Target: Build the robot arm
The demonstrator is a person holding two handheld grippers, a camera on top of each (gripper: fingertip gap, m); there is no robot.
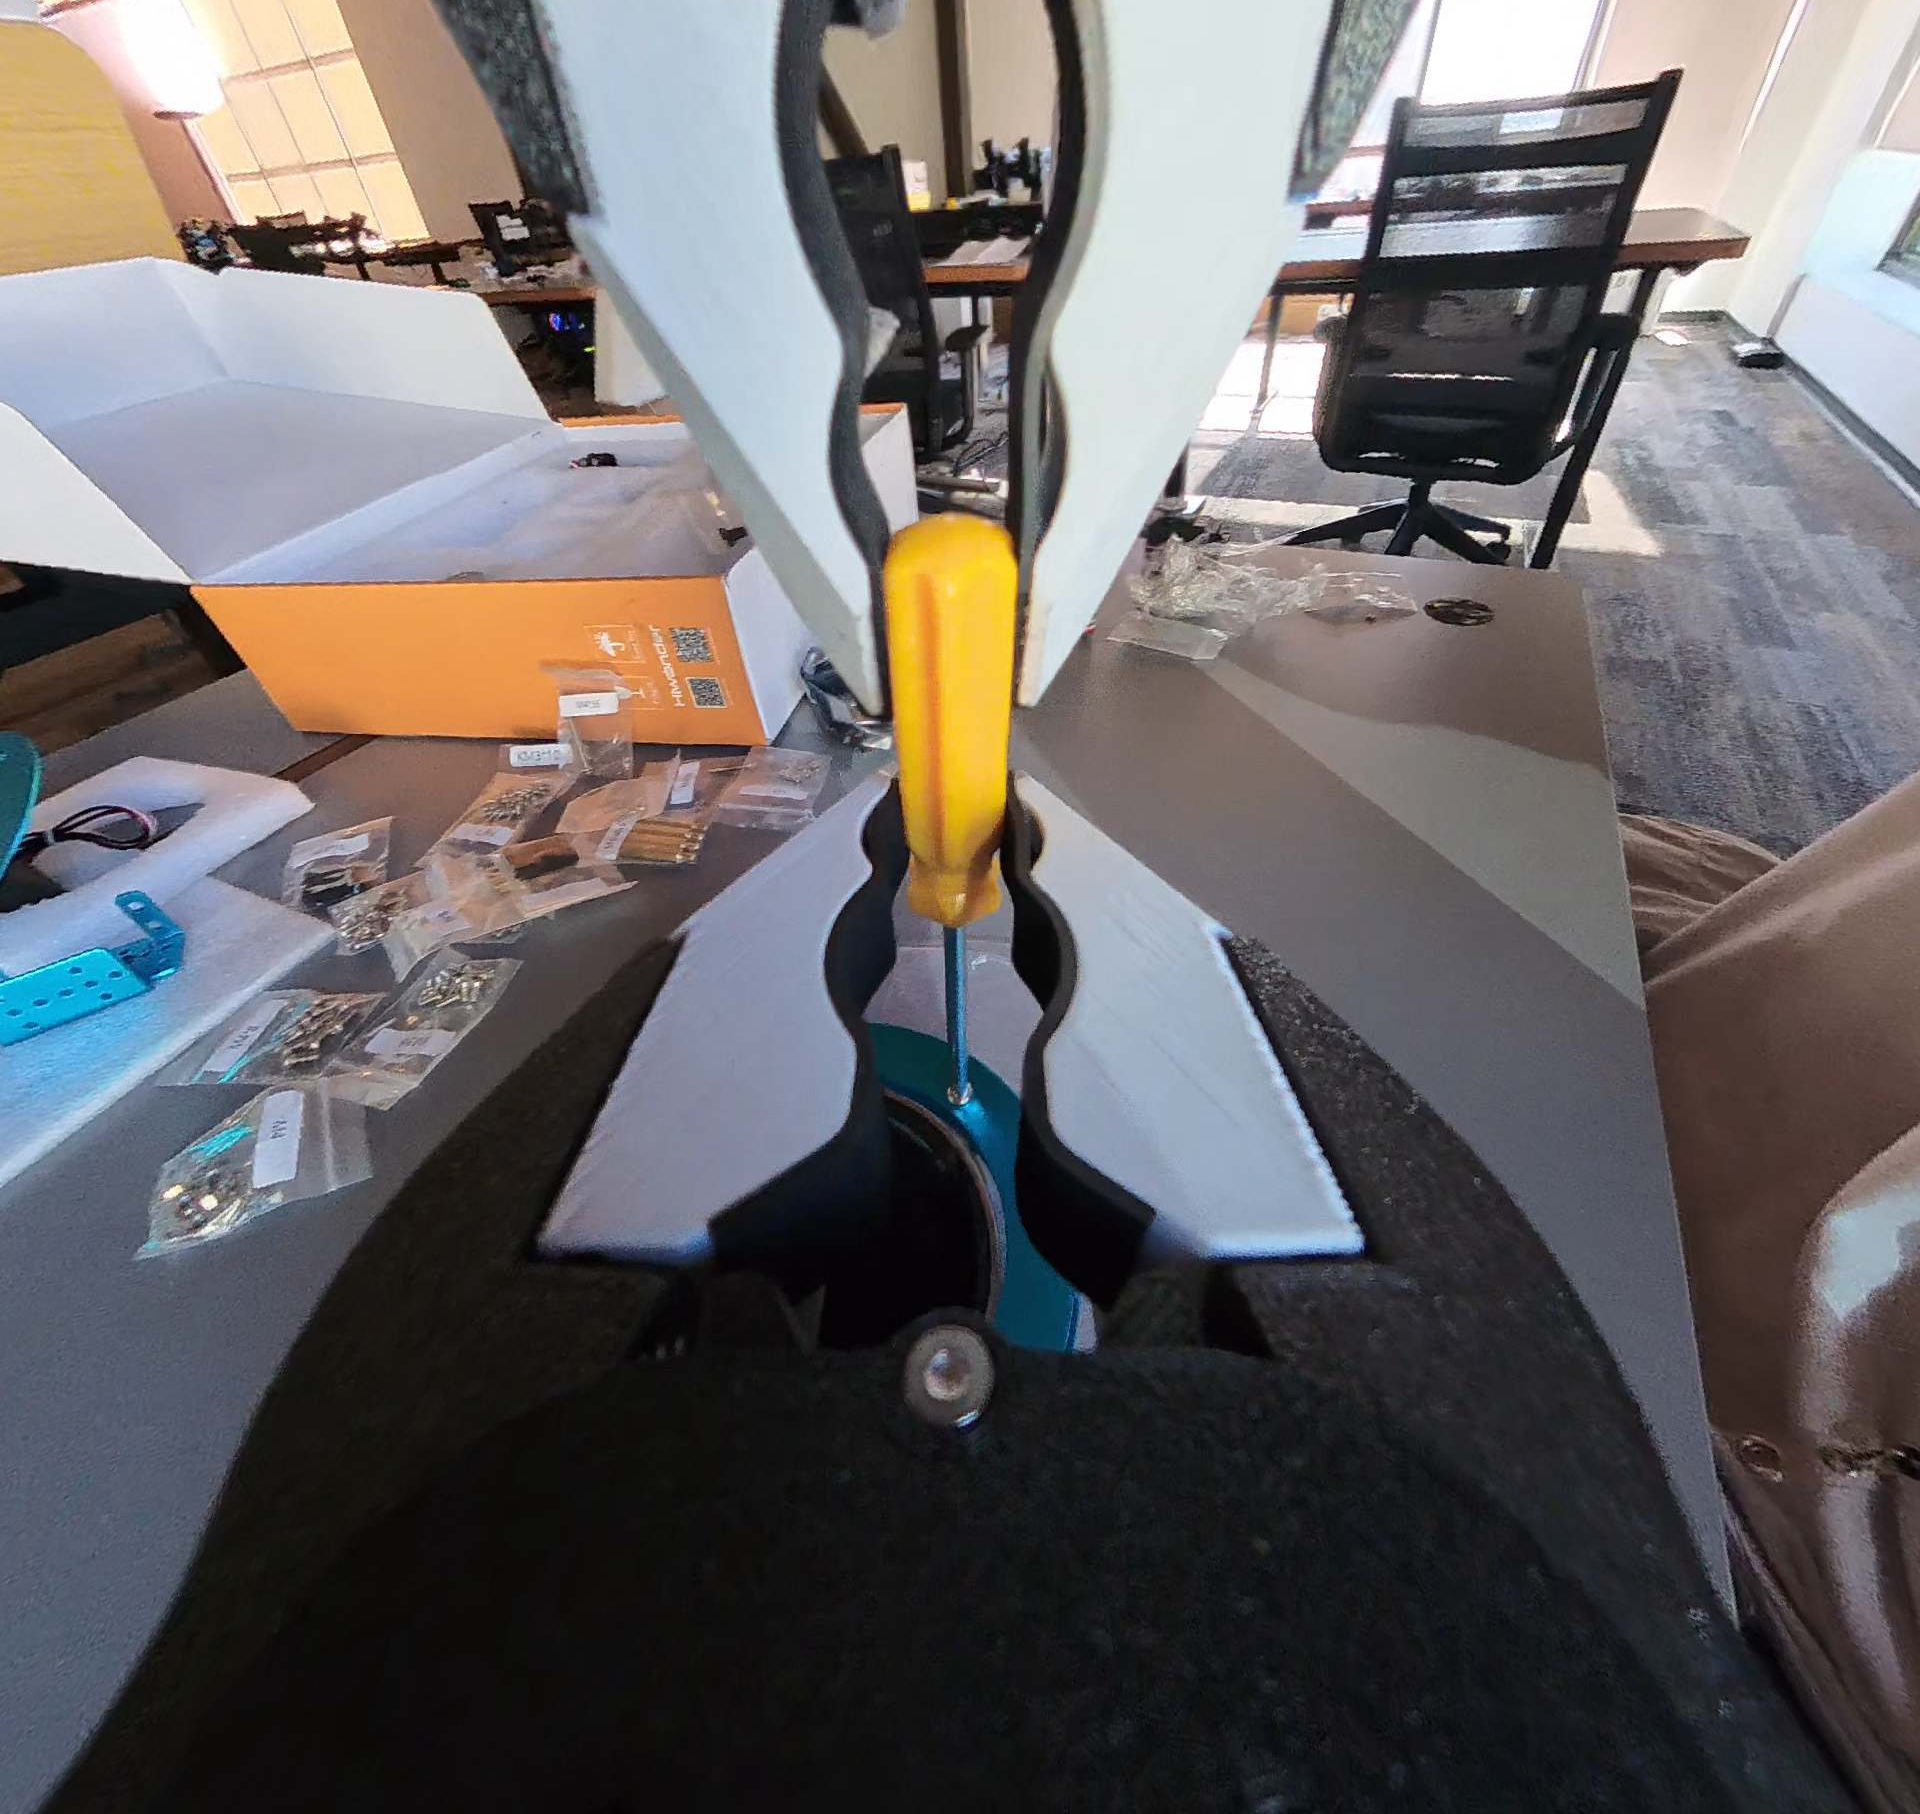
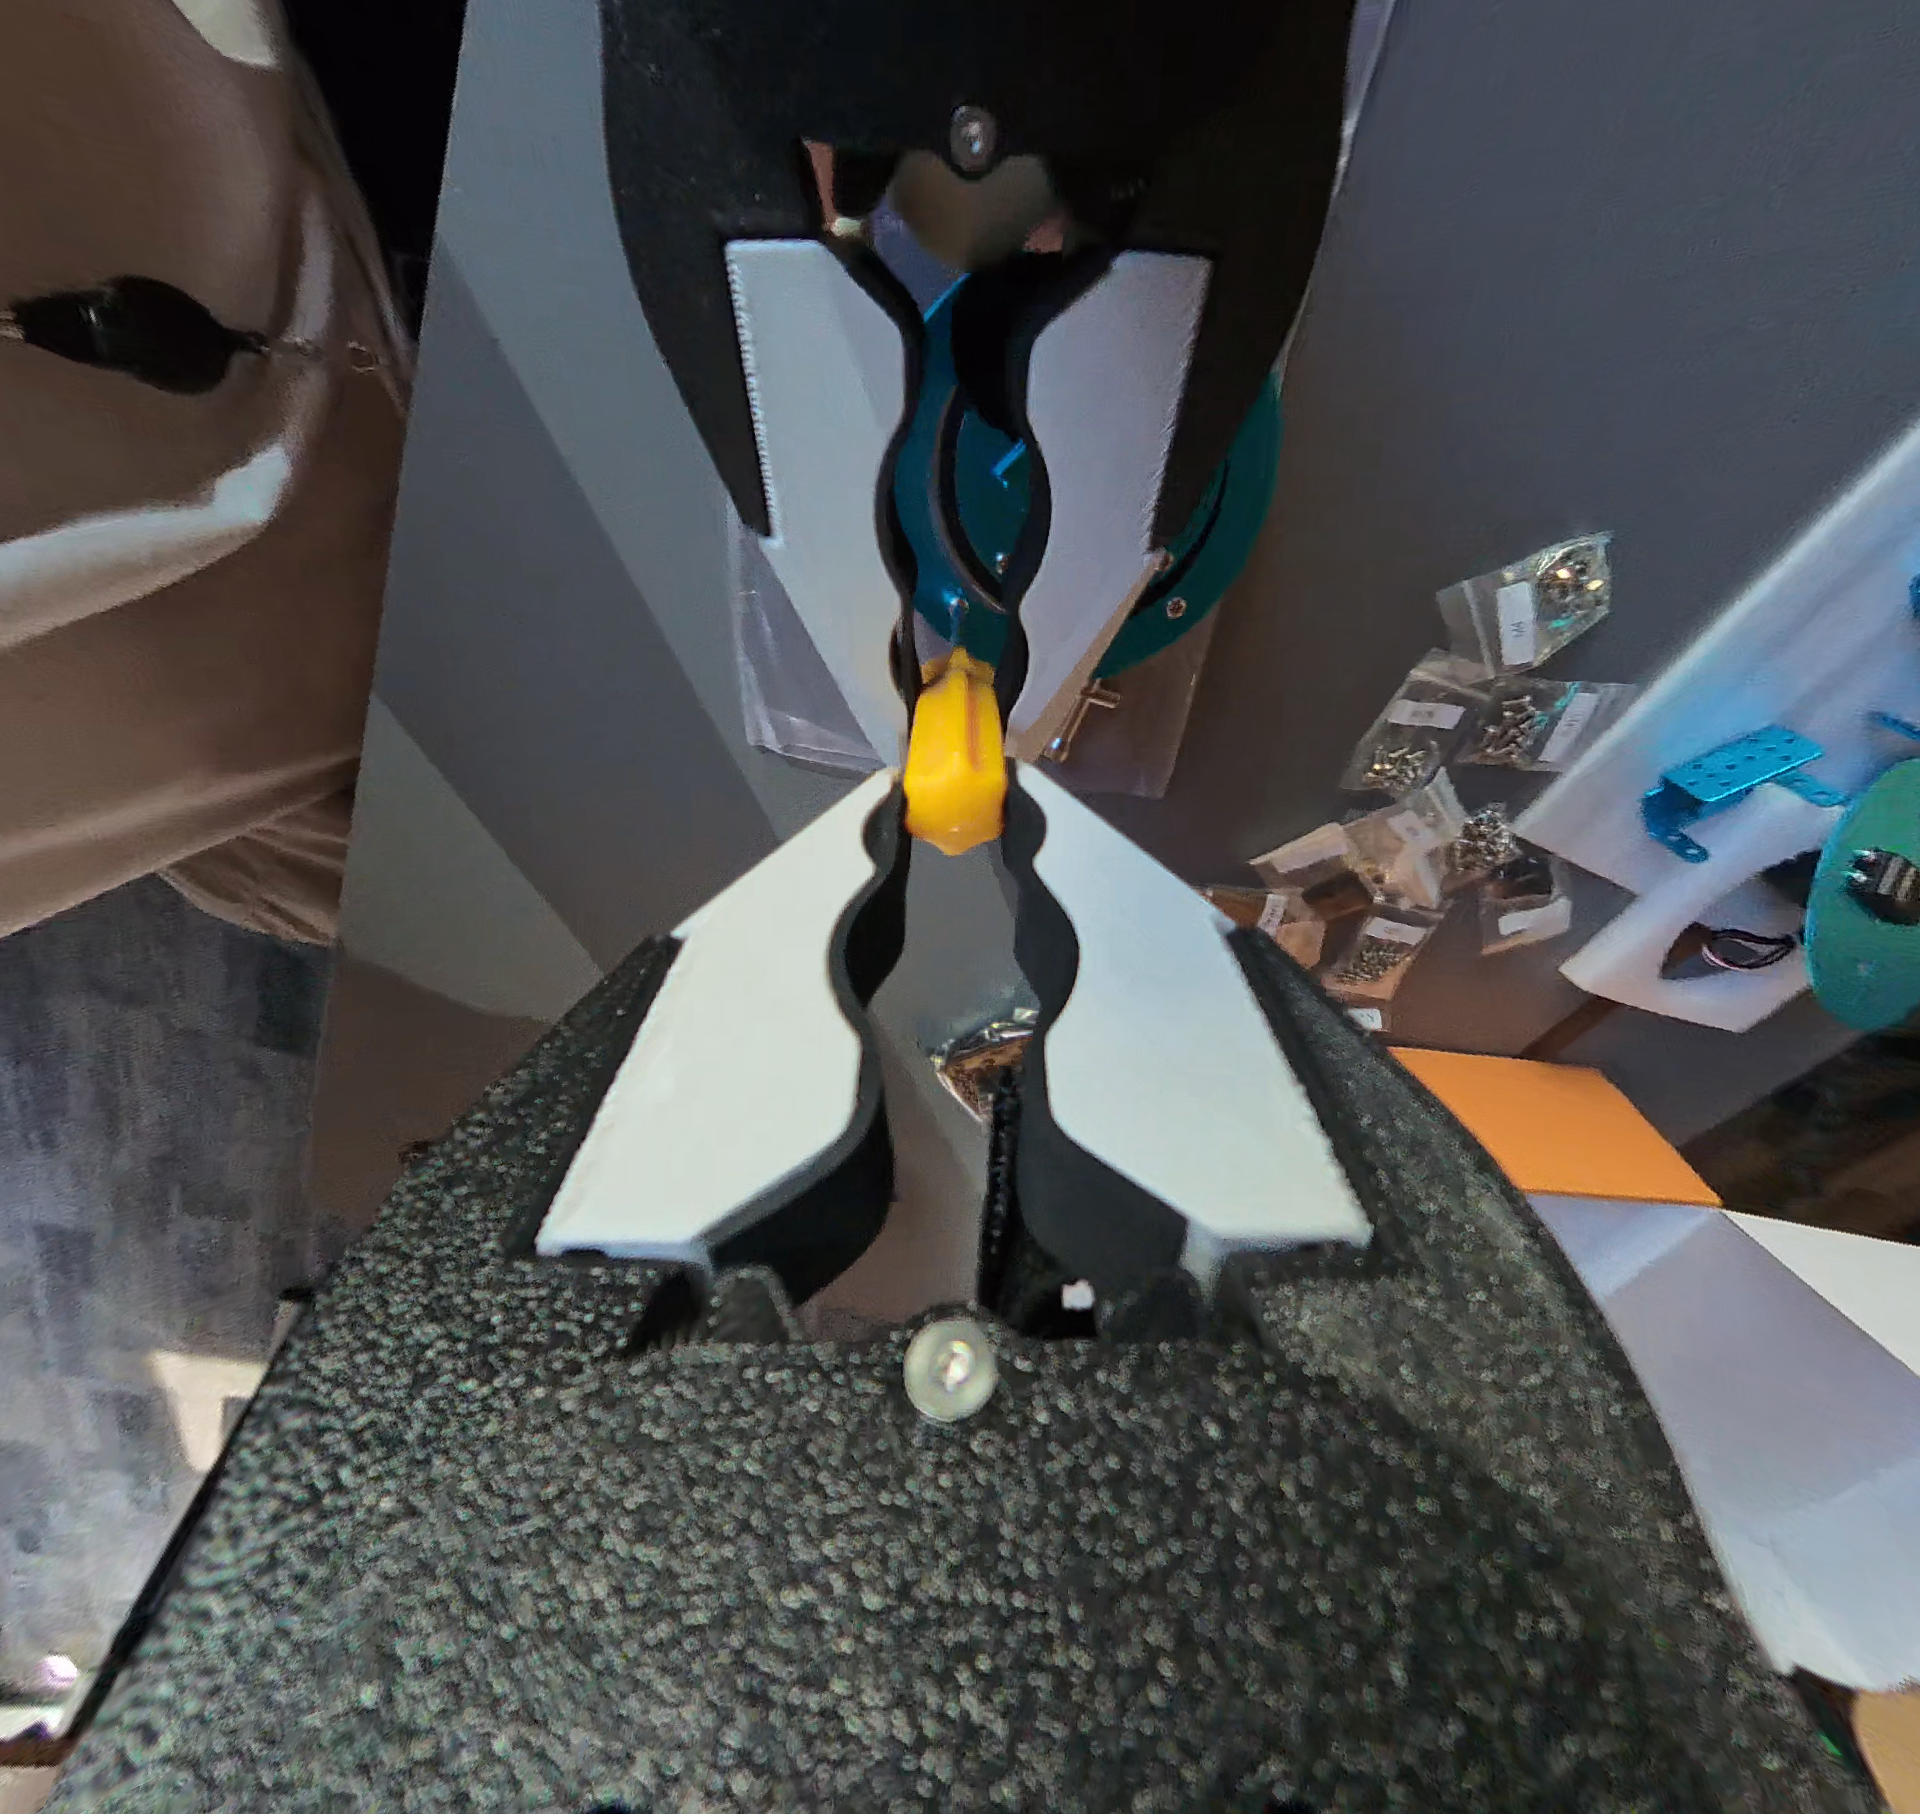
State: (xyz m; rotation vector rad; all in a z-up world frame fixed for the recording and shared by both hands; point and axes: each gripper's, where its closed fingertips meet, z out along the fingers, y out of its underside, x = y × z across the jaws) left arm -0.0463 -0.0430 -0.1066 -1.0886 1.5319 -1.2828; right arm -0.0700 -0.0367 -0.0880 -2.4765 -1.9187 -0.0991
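A screwdriver with a yellow handle (image 1: 951,621) stands upright. Its metal tip rests on a teal round plate (image 1: 1003,1130) with a black ring on it. My right gripper (image 1: 954,710) comes down from above and is shut on the handle, also seen in the right wrist view (image 2: 954,777) between my right gripper's (image 2: 956,790) pads. My left gripper (image 1: 954,788) lies low over the grey table (image 1: 1351,777), its jaws closed on the teal plate. The right wrist view shows the left gripper (image 2: 961,673) from above, with the plate (image 2: 1216,538) sticking out past one finger.
An open orange and white box (image 1: 468,652), several small bags of screws (image 1: 416,933), white foam (image 1: 156,808) and a blue perforated bracket (image 1: 73,975) lie to the left. A person's brown clothing (image 1: 1787,1037) is close on the right. A black office chair (image 1: 1475,310) stands beyond the table. From either gripper's tips it is about 35 cm to the blue perforated bracket (image 1: 73,975). The right camera catches it too, in the right wrist view (image 2: 1727,783).
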